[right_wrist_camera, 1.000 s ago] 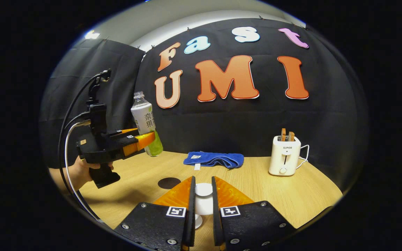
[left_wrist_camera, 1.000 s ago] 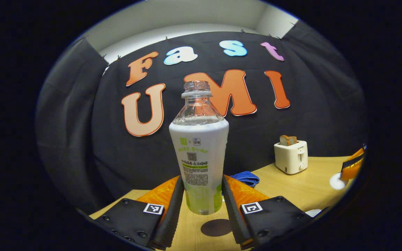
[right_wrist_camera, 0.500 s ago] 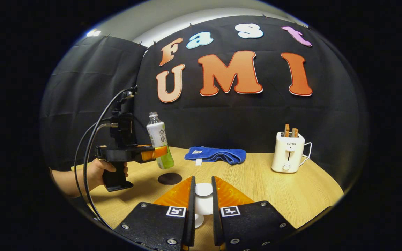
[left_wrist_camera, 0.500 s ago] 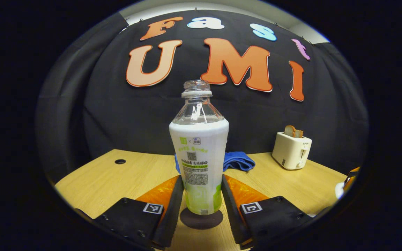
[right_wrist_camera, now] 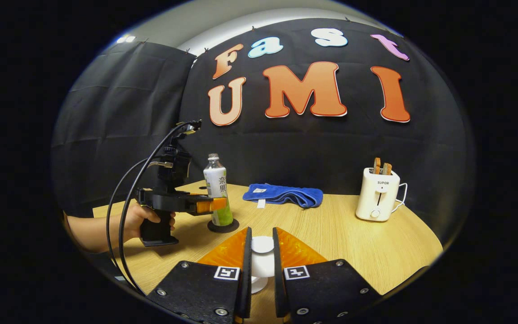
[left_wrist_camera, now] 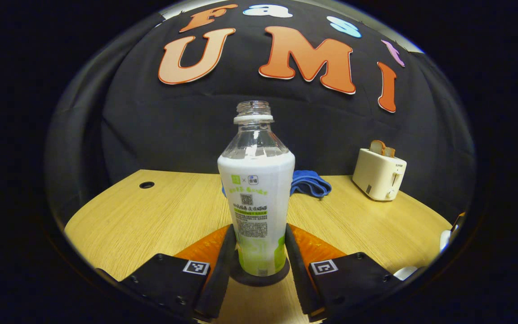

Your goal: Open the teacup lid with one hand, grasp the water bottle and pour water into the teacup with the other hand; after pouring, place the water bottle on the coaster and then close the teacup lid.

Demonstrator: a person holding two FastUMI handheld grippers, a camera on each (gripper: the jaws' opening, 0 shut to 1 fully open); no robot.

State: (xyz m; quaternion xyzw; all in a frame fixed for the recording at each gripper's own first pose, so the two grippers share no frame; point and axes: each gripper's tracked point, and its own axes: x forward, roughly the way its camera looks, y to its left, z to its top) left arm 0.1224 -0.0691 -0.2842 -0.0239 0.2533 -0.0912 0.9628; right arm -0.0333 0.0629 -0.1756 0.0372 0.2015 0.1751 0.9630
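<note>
An uncapped water bottle with a white and green label stands upright on the dark round coaster. My left gripper is shut on its lower body, one finger on each side. In the right gripper view, a hand holds that left gripper at table height, with the bottle on the coaster. My right gripper is shut on the white teacup lid, held above the table. A white shape at the lower right edge of the left gripper view may be the teacup.
The round wooden table carries a folded blue cloth at the back and a cream toaster with bread slices at the right. A cable hole lies at the far left. Black cloth walls close in behind.
The left gripper came down and levelled out, bringing the bottle from above the table onto the coaster. The right gripper has barely moved and still holds the lid.
</note>
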